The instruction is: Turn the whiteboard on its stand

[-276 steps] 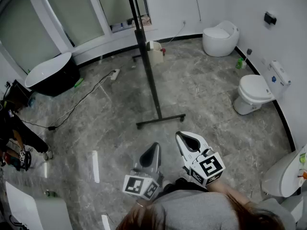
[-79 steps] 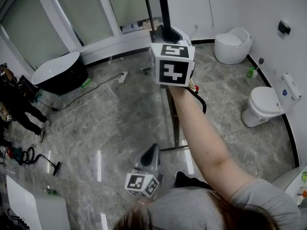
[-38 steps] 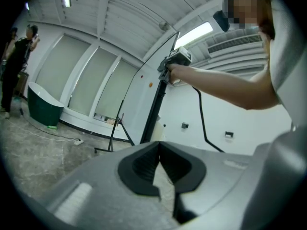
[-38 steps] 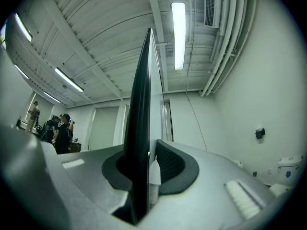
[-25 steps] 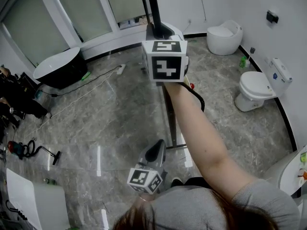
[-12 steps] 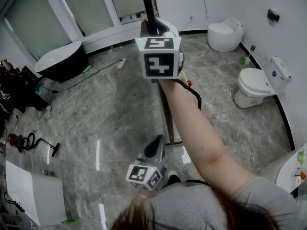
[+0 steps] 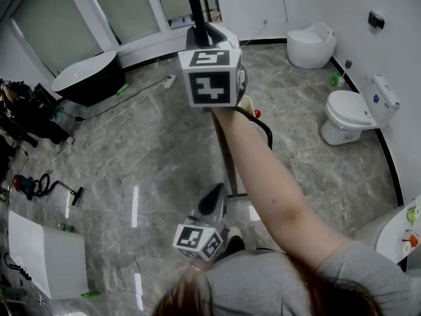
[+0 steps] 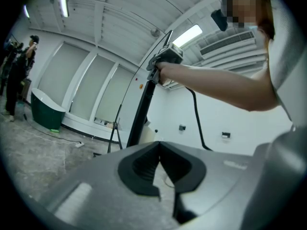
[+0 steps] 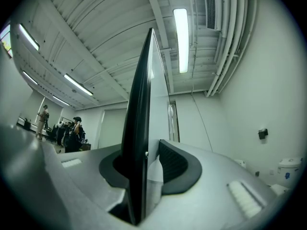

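Observation:
The whiteboard (image 7: 195, 5) stands edge-on, a thin dark bar on a black stand (image 7: 227, 160). I hold my right gripper (image 7: 200, 39) high on the raised arm, its jaws around the board's upper edge. In the right gripper view the whiteboard (image 9: 139, 128) runs up between the pads (image 9: 172, 164), dark frame left, white face right. The jaws are opening, and the pads still look to be against the board. My left gripper (image 7: 214, 195) hangs low by my waist, shut and empty. The left gripper (image 8: 159, 146) looks up at the whiteboard (image 8: 143, 110) and the right gripper (image 8: 165, 57).
Two toilets (image 7: 348, 114) (image 7: 309, 43) stand by the right wall. A black bathtub (image 7: 89, 81) sits at the back left, with a cable (image 7: 112, 114) across the floor. People (image 7: 20, 120) stand at the left edge. A white box (image 7: 46, 259) is at the lower left.
My right gripper and the board edge have shifted a little left in the head view. The left gripper has barely moved.

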Demonstrator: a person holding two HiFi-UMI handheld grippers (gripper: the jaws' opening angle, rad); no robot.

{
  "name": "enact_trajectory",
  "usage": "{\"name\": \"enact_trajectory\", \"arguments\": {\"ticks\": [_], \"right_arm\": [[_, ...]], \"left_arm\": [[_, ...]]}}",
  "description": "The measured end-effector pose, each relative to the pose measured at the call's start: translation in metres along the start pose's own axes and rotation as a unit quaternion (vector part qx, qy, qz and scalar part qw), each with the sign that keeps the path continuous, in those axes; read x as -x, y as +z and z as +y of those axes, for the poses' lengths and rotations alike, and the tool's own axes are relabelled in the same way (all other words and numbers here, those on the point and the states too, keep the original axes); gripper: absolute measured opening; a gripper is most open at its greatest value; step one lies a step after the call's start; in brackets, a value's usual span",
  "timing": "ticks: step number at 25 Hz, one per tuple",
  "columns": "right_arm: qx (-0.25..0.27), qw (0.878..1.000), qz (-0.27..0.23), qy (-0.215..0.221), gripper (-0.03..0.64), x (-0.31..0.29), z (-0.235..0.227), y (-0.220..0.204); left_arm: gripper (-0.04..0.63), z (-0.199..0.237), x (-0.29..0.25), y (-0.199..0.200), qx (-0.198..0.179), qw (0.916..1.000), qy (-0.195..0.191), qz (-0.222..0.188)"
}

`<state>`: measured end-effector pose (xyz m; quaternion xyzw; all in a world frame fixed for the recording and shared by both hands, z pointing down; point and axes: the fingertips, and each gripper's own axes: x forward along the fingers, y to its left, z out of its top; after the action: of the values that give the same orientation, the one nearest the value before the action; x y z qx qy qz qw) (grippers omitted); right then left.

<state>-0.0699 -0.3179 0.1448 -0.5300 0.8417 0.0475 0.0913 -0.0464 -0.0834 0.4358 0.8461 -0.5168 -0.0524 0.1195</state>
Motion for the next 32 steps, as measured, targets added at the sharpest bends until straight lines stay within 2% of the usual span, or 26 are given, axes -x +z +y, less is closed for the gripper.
{"name": "enact_trajectory", "arguments": {"ticks": [15, 28, 32], "right_arm": [[0.012, 1.000, -0.006, 0.025, 0.124, 0.051, 0.017, 0.015], [0.007, 0.999, -0.005, 0.033, 0.135, 0.098, 0.033, 0.026], [0.005, 0.999, -0.002, 0.034, 0.135, 0.111, 0.036, 0.027]], "left_arm": [[0.002, -0.039, 0.052, -0.023, 0.015, 0.9990, 0.043, -0.003], [0.002, -0.064, 0.087, -0.033, 0.020, 0.9982, 0.056, -0.003], [0.002, -0.070, 0.095, -0.036, 0.016, 0.9986, 0.050, -0.002]]}}
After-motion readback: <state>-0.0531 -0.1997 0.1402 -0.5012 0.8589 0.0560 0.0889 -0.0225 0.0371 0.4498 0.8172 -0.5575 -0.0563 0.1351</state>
